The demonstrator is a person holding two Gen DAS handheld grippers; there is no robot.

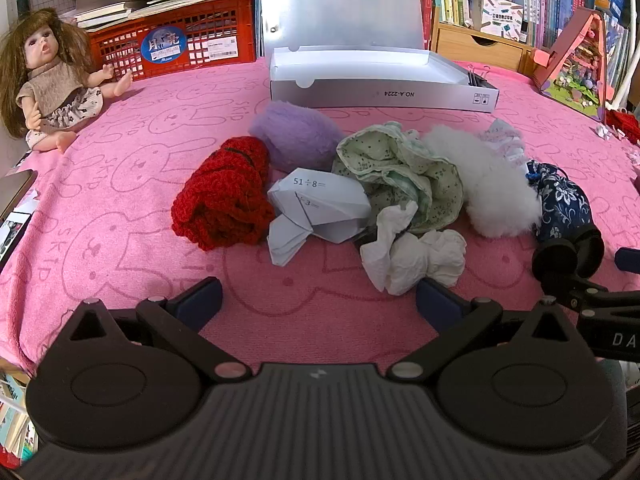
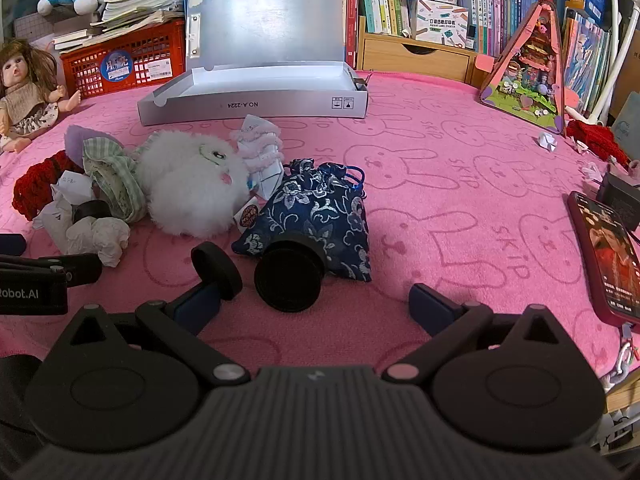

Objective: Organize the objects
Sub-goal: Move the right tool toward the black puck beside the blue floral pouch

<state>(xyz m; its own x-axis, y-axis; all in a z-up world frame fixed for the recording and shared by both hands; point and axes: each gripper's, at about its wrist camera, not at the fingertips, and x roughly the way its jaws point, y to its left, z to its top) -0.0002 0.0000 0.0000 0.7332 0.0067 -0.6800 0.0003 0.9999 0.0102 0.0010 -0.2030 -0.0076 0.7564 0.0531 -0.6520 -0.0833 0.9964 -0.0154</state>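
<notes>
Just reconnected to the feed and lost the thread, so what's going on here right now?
Nothing is picked up yet. Both the left hand-held gripper and the right hand-held gripper hover open and empty above the pink rabbit-print cloth. A loose pile waits ahead: red knitted bundle, folded white paper, fluffy white plush, navy floral drawstring pouch. The open grey file box behind looks empty.

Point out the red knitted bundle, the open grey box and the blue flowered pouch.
red knitted bundle (image 1: 224,196), left wrist view, middle of the knit
open grey box (image 1: 380,94), left wrist view, front wall
blue flowered pouch (image 2: 320,208), right wrist view, cloth centre
</notes>
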